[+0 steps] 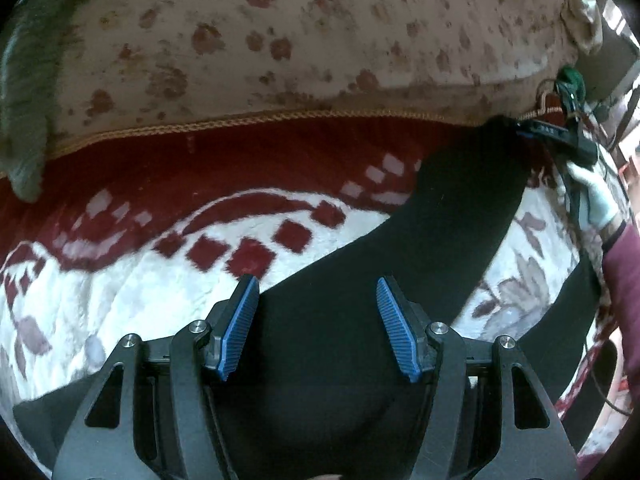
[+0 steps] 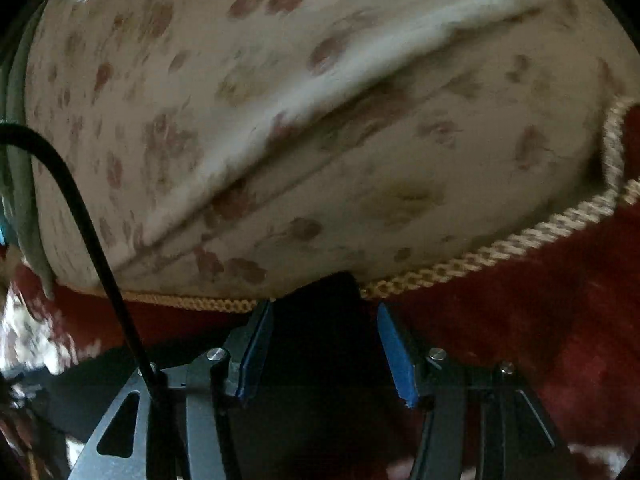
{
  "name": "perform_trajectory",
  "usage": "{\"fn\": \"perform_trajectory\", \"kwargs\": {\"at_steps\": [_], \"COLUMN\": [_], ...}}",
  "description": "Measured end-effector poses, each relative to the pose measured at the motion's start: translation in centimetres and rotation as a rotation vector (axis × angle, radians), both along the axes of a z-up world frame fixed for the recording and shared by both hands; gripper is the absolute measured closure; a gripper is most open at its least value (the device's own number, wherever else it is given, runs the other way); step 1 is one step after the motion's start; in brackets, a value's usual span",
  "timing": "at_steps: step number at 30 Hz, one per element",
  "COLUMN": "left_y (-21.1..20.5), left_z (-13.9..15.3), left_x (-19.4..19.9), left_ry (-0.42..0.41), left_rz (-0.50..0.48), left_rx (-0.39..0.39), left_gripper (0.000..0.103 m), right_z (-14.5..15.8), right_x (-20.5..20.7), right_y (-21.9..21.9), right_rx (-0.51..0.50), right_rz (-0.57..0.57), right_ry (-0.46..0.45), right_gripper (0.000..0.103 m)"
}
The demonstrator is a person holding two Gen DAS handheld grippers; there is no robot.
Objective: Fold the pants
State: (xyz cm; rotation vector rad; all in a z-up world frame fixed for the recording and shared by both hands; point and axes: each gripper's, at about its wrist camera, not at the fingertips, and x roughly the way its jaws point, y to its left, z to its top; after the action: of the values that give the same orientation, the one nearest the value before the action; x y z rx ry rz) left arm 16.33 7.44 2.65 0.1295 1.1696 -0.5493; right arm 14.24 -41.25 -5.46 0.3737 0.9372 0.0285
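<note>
Lying on blanket (image 1: 100,320), black pants (image 1: 360,280) under spread left tongs (image 1: 318,294); leg end between parted right tongs (image 2: 325,320).

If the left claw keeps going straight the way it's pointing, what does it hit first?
Most likely the black pants. The left claw stands open with dark fabric filling the gap between its fingers and running on ahead. The red and white blanket lies under and beside the cloth. Depth is hard to judge here.

**Counted on the bed**

One pair of black pants (image 1: 460,216). Two claws: the left (image 1: 318,328), the right (image 2: 325,354). One red-and-white blanket (image 1: 168,280). One floral cushion (image 1: 304,40). One gloved hand (image 1: 596,196). One black cable (image 2: 88,216).
</note>
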Motion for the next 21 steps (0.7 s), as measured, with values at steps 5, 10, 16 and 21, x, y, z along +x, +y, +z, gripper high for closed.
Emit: {"fn": "perform_trajectory", "kwargs": {"at_steps": [5, 10, 16, 21], "left_y": [-0.7, -1.8, -3.2, -3.0], "left_z": [-0.9, -1.2, -0.4, 0.8], "left_x": [0.6, 0.2, -1.9, -3.2], "left_ry": [0.001, -0.037, -0.151, -0.215], "left_rz": [-0.038, -0.091, -0.115, -0.079], "left_rx": [0.022, 0.057, 0.123, 0.121], "left_gripper": [0.041, 0.047, 0.093, 0.097], "right_z": [-0.5, -0.9, -0.3, 2.4], "right_x": [0.9, 0.1, -1.5, -4.9], "right_y": [1.5, 1.4, 0.8, 0.3], "right_rx": [-0.098, -0.109, -0.056, -0.011], "right_rz": [0.063, 0.033, 0.076, 0.073], "right_ry": [-0.014, -0.026, -0.038, -0.128], "right_gripper": [0.047, 0.073, 0.096, 0.096]}}
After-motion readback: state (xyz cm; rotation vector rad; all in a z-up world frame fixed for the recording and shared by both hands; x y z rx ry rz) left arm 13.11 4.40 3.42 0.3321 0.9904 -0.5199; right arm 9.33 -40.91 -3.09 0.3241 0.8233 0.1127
